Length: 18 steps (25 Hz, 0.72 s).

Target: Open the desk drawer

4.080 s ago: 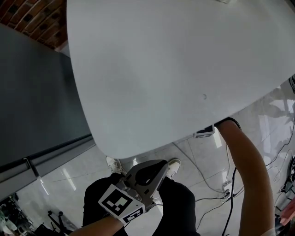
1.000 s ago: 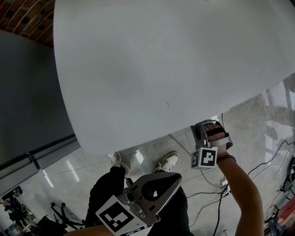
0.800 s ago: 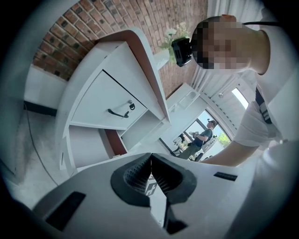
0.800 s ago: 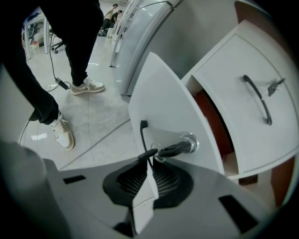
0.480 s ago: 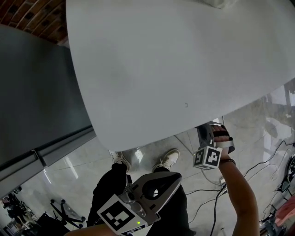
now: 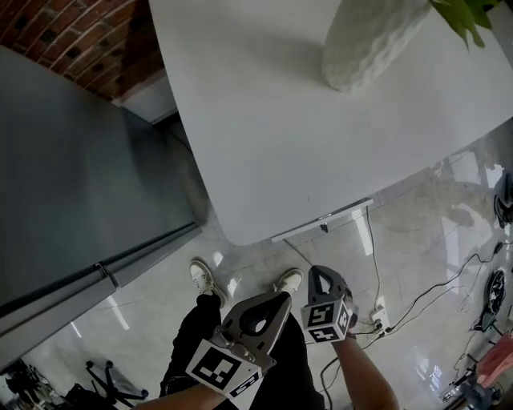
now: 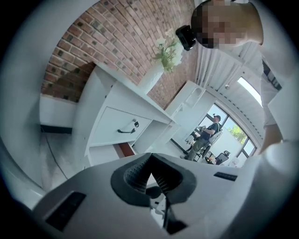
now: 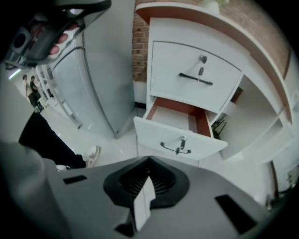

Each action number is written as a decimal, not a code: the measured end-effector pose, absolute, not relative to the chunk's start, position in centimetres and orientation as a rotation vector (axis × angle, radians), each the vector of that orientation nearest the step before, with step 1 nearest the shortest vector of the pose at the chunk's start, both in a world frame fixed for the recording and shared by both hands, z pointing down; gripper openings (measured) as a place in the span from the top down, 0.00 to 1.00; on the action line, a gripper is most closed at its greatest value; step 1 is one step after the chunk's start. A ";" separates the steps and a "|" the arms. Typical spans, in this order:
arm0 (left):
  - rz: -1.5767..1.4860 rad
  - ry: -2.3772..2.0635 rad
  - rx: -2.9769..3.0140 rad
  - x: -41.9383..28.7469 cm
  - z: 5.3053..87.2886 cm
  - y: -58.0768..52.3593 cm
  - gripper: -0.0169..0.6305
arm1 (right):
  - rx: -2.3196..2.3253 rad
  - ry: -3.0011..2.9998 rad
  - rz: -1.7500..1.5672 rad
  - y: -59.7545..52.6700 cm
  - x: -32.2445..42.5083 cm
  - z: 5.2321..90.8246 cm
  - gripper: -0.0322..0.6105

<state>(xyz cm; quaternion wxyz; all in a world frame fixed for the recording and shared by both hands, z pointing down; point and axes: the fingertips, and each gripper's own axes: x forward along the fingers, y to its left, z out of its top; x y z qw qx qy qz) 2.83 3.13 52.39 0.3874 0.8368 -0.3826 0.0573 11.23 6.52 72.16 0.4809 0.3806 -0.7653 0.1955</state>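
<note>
Looks steeply down on white desk [image 6: 272,120]. Shows ribbed white vase [image 6: 365,40] by far right edge, with green leaves [image 6: 469,16] above. Shows drawer [image 6: 321,218] front jutting just past near edge, beside rounded near-left corner. Finds left gripper [image 6: 282,298] and right gripper [image 6: 315,272] side by side, well short of near edge, near white shoes [image 6: 202,279] on glossy floor [image 6: 417,232]. Puts grey cabinet [image 6: 72,176] along left edge.

We see lower desk drawer [image 8: 196,140] pulled out level past desk's [image 8: 219,23] front edge: white front, dark bar handle [image 8: 175,150], key [image 8: 183,140] above it, reddish-brown inner walls.
</note>
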 end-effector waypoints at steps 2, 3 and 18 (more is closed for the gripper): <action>0.143 -0.973 2.141 2.3 50.5 3.1 0.96 | 0.931 -1.882 0.559 8.5 8.9 70.1 0.93; 0.142 -0.970 2.143 2.0 49.7 3.2 0.96 | 0.926 -1.887 0.593 9.5 7.7 69.1 0.93; 0.147 -1.098 2.190 -4.7 37.8 2.1 0.96 | 1.174 -2.006 0.717 7.2 3.6 48.5 0.93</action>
